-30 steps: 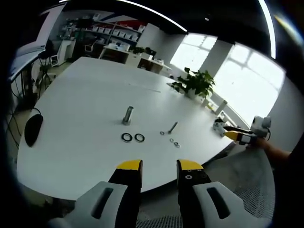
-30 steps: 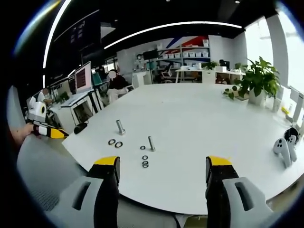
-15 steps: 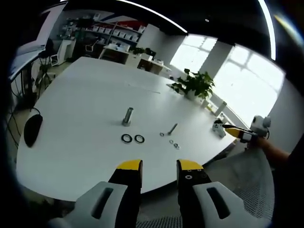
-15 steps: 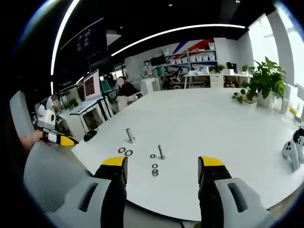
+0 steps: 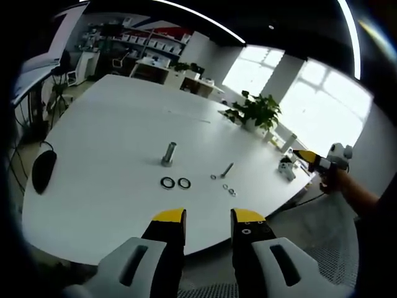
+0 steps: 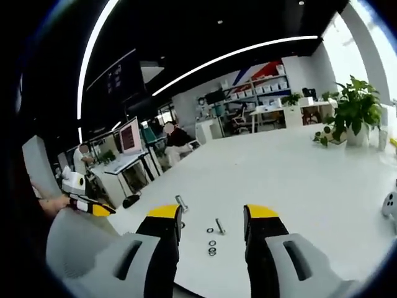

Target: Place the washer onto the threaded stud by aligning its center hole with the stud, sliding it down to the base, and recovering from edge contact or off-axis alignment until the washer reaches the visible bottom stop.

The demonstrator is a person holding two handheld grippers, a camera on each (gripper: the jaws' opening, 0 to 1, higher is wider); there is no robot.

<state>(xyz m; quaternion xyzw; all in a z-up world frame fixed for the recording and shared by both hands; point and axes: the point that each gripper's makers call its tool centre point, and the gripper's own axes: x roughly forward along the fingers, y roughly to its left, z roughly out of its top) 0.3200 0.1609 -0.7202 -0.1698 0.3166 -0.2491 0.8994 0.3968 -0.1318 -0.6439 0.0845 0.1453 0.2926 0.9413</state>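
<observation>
Left gripper view, from left to right. At the far left edge a dark oval object, perhaps a computer mouse (image 5: pixel 43 169), lies on a large white table (image 5: pixel 111 124) that spans most of the frame. Near the centre, slightly left, the threaded stud (image 5: pixel 168 153) stands upright on the table: a short grey metal post with a wider base. Just below it, toward the bottom of the frame, two washers (image 5: pixel 175 183) lie flat side by side, close together but whether they touch is unclear; each is a dark ring with a pale centre hole. Right of them a second bolt (image 5: pixel 226 169) lies on its side, with a few much smaller rings (image 5: pixel 229 189) scattered around it. At bottom centre the left gripper (image 5: pixel 208 217) rises into view with yellow-tipped black jaws parted by a narrow gap, empty, well short of the washers. A leafy potted plant (image 5: pixel 255 110) sits in the upper right, before bright windows. At the right edge the right gripper (image 5: pixel 310 159) shows, held in a person's hand (image 5: pixel 338 180) off the table's edge.

Right gripper view, from left to right. At lower left the left gripper (image 6: pixel 93 208) is seen, held by a hand. At bottom centre the right gripper (image 6: pixel 212 214) has its yellow-tipped jaws apart and empty. Between the jaws the upright stud (image 6: pixel 182 203), the lying bolt (image 6: pixel 218 226) and small rings (image 6: pixel 212 248) rest on the table (image 6: pixel 298 174). The plant (image 6: pixel 355 112) stands at upper right.
</observation>
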